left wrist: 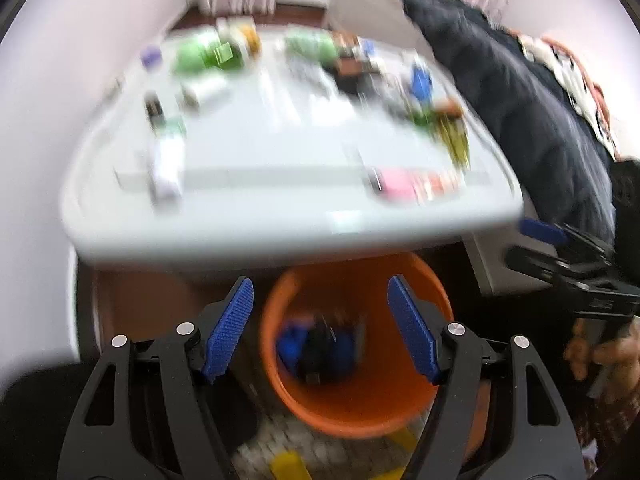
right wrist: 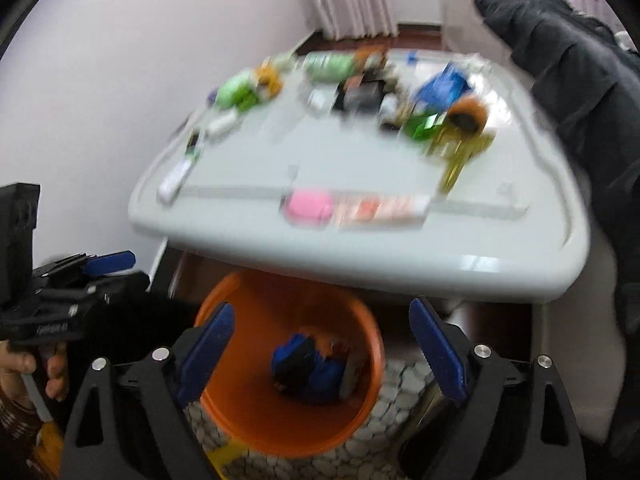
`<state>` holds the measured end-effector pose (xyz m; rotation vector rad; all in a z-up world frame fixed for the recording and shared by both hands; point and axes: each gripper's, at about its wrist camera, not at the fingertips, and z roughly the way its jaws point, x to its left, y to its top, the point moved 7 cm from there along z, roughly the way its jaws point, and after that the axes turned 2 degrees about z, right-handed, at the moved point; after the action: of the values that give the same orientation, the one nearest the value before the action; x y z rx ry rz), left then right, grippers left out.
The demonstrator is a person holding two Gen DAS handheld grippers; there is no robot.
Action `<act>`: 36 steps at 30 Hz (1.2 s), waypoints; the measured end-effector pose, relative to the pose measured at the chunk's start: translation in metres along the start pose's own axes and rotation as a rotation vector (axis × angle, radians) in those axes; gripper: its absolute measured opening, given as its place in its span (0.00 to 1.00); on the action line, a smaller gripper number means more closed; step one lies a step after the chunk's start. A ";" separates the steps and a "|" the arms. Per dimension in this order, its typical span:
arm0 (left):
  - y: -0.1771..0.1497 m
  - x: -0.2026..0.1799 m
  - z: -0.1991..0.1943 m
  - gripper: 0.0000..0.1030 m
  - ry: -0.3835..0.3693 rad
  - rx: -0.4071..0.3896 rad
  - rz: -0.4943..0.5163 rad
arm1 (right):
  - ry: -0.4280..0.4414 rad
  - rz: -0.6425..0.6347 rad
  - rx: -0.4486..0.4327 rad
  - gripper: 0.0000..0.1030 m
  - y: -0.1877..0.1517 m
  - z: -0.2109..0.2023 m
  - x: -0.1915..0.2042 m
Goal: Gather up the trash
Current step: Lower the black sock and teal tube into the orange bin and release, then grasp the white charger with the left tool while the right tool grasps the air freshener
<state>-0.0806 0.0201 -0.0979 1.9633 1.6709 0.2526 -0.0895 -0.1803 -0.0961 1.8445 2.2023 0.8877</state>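
Observation:
An orange bin (left wrist: pixel 360 400) stands on the floor under the front edge of a white table (left wrist: pixel 280 216); it also shows in the right wrist view (right wrist: pixel 248 412). Blue and black trash (left wrist: pixel 320 348) lies at its bottom, also seen from the right wrist (right wrist: pixel 308 368). My left gripper (left wrist: pixel 320 292) is open and empty above the bin. My right gripper (right wrist: pixel 322 316) is open and empty above the bin too. Blurred litter covers the table: a pink packet (right wrist: pixel 308 206), green wrappers (left wrist: pixel 204 56), a yellow wrapper (right wrist: pixel 460 152).
A dark coat (left wrist: pixel 520 92) hangs at the table's right. A white wall (right wrist: pixel 120 60) is on the left. The floor has a pebble mat (right wrist: pixel 400 392). Both views are motion-blurred.

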 end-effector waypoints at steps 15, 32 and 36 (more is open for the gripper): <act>0.155 0.086 0.113 0.67 0.140 0.048 0.259 | -0.043 0.025 -0.309 0.93 0.113 -0.017 -0.038; 0.144 0.080 0.114 0.39 0.089 0.078 0.078 | -0.010 -0.156 -0.209 0.93 0.176 0.044 0.015; 0.144 0.066 0.083 0.39 0.025 0.016 -0.010 | 0.022 -0.247 -0.190 0.93 0.213 0.086 0.050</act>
<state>0.0959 0.0480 -0.1069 1.9702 1.7035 0.2625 0.1200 -0.0867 -0.0441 1.4491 2.2089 1.0282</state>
